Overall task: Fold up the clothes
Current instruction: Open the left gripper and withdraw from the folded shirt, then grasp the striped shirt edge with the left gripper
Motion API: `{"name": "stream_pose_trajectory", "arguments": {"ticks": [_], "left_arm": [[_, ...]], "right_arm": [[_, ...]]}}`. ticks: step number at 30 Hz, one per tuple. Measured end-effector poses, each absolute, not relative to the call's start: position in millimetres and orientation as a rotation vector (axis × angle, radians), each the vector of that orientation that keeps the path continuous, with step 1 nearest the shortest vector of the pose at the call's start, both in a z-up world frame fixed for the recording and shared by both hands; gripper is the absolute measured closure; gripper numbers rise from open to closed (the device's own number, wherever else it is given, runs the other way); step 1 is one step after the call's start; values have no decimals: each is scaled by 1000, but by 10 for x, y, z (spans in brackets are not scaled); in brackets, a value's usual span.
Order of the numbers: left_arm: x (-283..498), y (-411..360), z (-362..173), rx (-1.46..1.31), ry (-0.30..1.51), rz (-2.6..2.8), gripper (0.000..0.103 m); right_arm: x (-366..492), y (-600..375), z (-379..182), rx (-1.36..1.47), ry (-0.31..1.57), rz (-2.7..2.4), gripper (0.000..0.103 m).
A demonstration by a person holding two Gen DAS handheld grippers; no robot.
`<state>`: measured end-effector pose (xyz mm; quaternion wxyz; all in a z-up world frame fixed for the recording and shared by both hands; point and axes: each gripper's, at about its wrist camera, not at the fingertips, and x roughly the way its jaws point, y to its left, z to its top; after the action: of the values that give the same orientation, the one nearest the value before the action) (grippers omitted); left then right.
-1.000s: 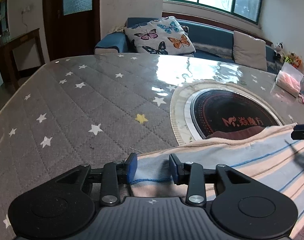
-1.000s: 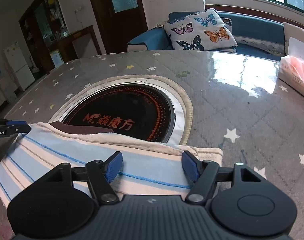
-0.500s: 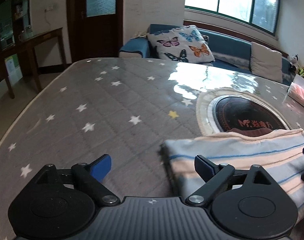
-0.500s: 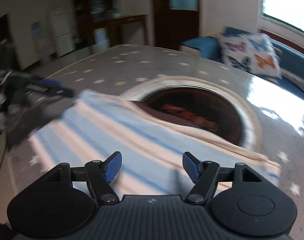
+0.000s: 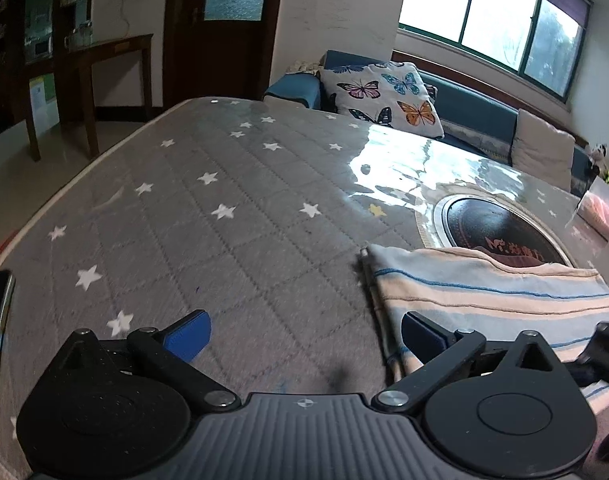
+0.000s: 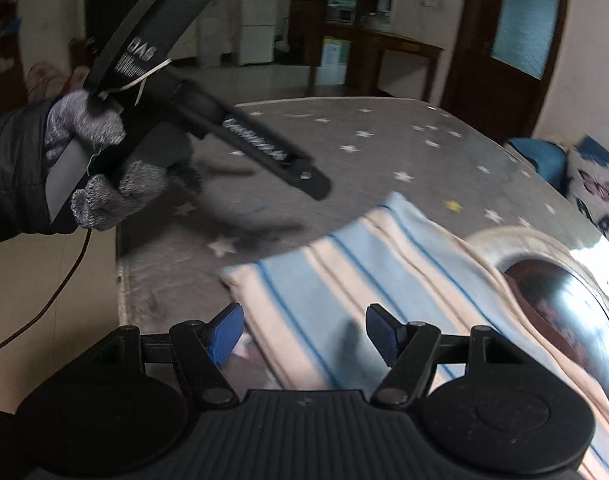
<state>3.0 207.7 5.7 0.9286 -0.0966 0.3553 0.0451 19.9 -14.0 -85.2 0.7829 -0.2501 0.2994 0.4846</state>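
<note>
Off the one striped garment (image 5: 492, 292) now, both grippers, left (image 5: 304, 332) just opened wide, right (image 6: 302, 330) agape, empty.

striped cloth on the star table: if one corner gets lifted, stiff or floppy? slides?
Probably floppy: the striped cloth lies flat in soft folded layers, so lifting one corner likely unfolds it. Probably light. It may slide easily, since the table cover looks glossy.

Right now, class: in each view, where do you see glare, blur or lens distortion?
Left wrist view: window glare whitens the shiny table cover; fisheye bends the table's edge; the striped cloth is fairly sharp. Right wrist view: motion blur smears the cloth and gloved hand; glare flares on the round dark inset.
</note>
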Motion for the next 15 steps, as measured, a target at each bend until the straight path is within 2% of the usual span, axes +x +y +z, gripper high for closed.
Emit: {"name": "stream_pose_trajectory", "arguments": {"ticks": [4, 6, 8, 9, 11, 15], "left_arm": [[-32, 2123, 19, -247, 738, 79, 0], [-54, 2113, 12, -267, 744, 63, 0], [-74, 2087, 21, -288, 746, 34, 0], [-81, 2070, 31, -297, 746, 19, 0], [-84, 2032, 51, -318, 744, -9, 0], [-53, 1941, 72, -367, 762, -63, 1]], "right_arm": [[41, 71, -938, -618, 617, 1062, 39], [2, 167, -987, -654, 615, 1049, 48], [-19, 212, -1025, -677, 617, 1037, 66], [-15, 211, -1027, -673, 622, 1033, 69], [9, 190, -1002, -645, 632, 1028, 85], [55, 95, -898, -577, 635, 1034, 96]]}}
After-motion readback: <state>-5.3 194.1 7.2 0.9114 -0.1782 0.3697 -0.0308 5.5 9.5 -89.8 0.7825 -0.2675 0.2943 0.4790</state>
